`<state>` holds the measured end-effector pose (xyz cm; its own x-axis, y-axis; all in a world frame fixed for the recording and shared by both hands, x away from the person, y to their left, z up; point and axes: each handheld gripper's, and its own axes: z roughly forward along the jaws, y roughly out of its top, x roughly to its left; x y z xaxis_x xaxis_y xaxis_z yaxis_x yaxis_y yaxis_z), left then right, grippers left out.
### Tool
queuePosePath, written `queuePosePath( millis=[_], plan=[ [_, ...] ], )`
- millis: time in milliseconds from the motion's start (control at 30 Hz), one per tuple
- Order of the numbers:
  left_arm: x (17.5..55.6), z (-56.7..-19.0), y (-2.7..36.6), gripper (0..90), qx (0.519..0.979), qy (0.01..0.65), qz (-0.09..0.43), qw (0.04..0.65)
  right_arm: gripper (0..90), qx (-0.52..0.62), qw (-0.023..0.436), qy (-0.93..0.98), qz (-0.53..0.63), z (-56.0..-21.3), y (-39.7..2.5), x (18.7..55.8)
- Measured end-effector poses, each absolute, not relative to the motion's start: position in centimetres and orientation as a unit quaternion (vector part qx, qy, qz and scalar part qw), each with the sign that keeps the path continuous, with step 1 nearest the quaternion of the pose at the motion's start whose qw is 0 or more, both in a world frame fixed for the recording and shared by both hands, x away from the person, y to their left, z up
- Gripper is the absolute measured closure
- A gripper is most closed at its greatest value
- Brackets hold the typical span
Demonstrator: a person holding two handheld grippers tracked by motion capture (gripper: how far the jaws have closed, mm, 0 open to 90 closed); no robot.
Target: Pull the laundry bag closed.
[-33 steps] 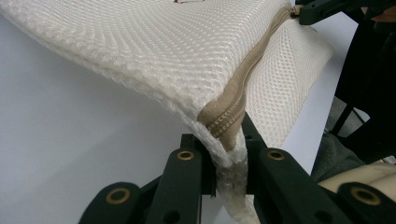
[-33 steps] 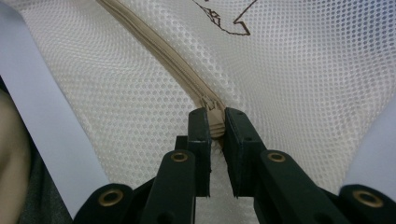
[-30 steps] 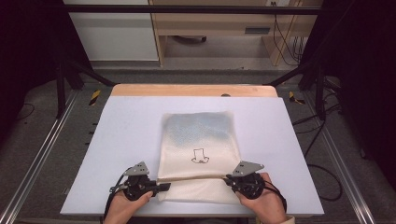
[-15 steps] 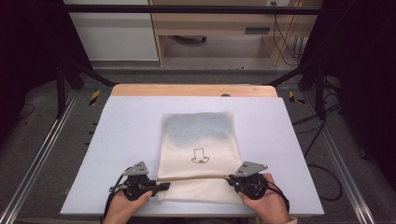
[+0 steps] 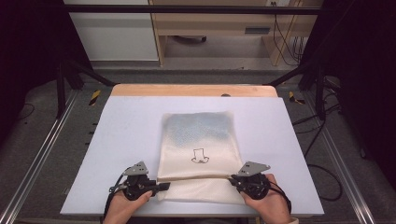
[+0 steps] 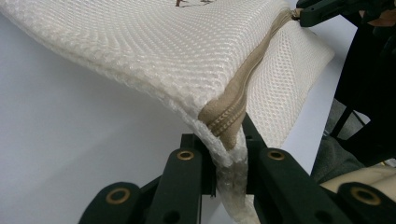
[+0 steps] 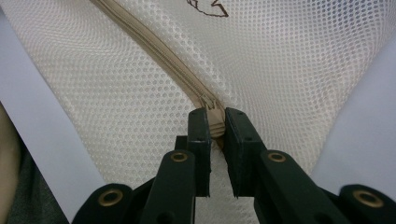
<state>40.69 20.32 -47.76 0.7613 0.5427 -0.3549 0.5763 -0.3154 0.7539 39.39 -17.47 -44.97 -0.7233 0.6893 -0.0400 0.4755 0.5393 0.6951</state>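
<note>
White table (image 5: 121,140) carries everything I'm working on, with a cream mesh bag (image 5: 198,140) lying flat near its middle, reaching toward the near edge. I see a small dark outline drawing (image 5: 200,156) printed on the bag's upper face. A beige zipper (image 7: 154,51) runs left to right across the bag's near part. My left gripper (image 5: 161,186) sits at the bag's near left corner, jaws clamped on the mesh and the zipper's end (image 6: 226,121), lifting that corner slightly. My right gripper (image 5: 232,178) is at the near right side, jaws closed together on the zipper's other end (image 7: 212,119).
</note>
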Motion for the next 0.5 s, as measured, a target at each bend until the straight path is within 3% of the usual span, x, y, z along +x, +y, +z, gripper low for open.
queuePosePath(
  millis=[500],
  plan=[
    [40.68,-47.47,20.46,82.6,0.811,0.343,-0.013,0.474,81.1,0.344,0.161,0.861,0.339,-44.91,-18.30,39.25]
  ],
)
